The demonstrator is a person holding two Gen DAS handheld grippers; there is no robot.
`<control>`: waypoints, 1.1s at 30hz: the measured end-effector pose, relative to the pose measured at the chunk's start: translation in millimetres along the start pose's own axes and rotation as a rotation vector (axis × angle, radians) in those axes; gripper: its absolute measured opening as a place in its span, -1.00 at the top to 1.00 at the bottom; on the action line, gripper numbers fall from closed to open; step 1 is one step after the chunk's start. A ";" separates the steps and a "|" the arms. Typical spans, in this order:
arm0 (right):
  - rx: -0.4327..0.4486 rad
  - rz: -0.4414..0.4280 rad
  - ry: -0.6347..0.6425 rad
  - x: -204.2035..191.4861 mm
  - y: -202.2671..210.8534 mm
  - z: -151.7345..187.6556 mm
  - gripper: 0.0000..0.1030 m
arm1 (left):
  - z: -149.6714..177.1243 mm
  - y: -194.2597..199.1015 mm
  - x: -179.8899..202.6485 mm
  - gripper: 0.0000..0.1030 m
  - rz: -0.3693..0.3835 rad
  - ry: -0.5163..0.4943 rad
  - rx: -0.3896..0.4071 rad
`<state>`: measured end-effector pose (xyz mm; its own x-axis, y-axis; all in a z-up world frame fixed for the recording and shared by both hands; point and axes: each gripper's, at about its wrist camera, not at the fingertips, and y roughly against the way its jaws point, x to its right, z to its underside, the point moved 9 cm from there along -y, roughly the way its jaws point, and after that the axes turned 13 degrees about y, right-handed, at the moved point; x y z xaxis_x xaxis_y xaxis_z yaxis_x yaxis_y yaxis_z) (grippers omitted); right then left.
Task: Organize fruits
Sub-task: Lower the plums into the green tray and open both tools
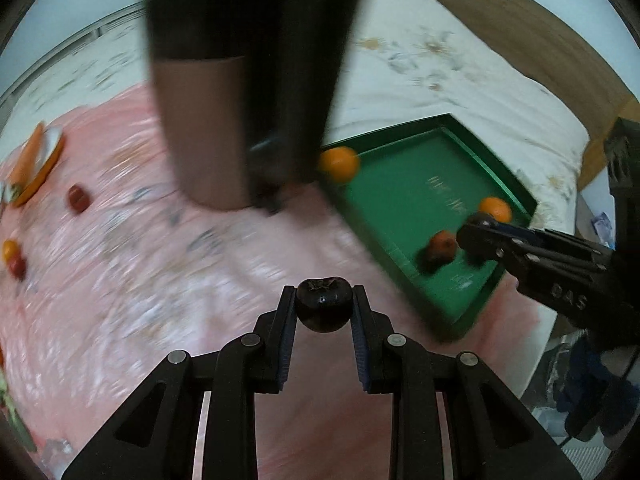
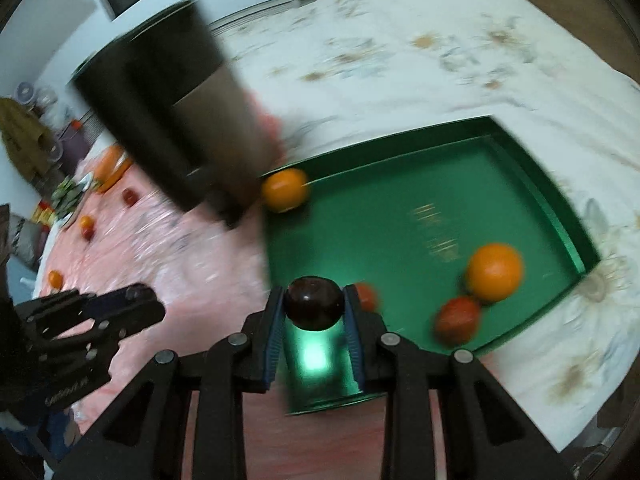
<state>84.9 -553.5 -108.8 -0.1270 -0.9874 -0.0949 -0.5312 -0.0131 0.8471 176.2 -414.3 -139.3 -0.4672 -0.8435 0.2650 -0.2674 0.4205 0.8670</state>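
We take the green tray (image 2: pixel 532 184) as our landmark; it lies on a bed, partly on a pink cover (image 1: pixel 160 280) and partly on a white flowered sheet (image 2: pixel 440 60).

Our left gripper (image 1: pixel 324 304) has its jaws clamped on a dark round fruit (image 1: pixel 323 307), held over the pink cover just outside the tray's near corner. Our right gripper (image 2: pixel 314 306) likewise has its jaws closed on a second dark fruit (image 2: pixel 314 303), and this one hangs above the tray's near edge, over the green floor.

Inside the tray we see one orange (image 2: pixel 285 190) against the far left corner, a larger orange (image 2: pixel 496 273) near the right wall, and a red fruit (image 2: pixel 458 320) touching that larger orange on its near side. A further reddish fruit (image 2: pixel 367 296) shows just beside the right gripper's finger, blurred.

Well apart from the tray, across the pink cover, lie several small loose fruits: a red one (image 1: pixel 78 199) and an orange one (image 1: pixel 10 250) with another red one beside it. An orange-rimmed plate (image 1: pixel 44 160) sits farther off still.

A dark blurred post (image 1: pixel 248 80) stands just beside the tray's far left corner; we cannot tell what it is.
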 end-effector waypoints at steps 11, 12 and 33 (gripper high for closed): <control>0.031 0.150 -0.063 107.8 -13.0 -14.5 0.30 | -49.9 -56.9 78.3 0.57 0.041 -0.080 0.035; 0.030 0.152 -0.072 113.2 -15.1 -14.1 0.29 | -55.1 -66.5 82.2 0.57 0.033 -0.092 0.040; -0.018 0.186 -0.107 152.6 -56.0 -3.4 -0.30 | -57.2 -123.3 101.3 0.55 -0.048 -0.130 0.002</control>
<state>98.1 -703.9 -169.0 -0.3105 -0.9505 0.0101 -0.4750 0.1643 0.8645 210.1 -570.7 -195.2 -0.5592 -0.8123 0.1657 -0.2937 0.3810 0.8767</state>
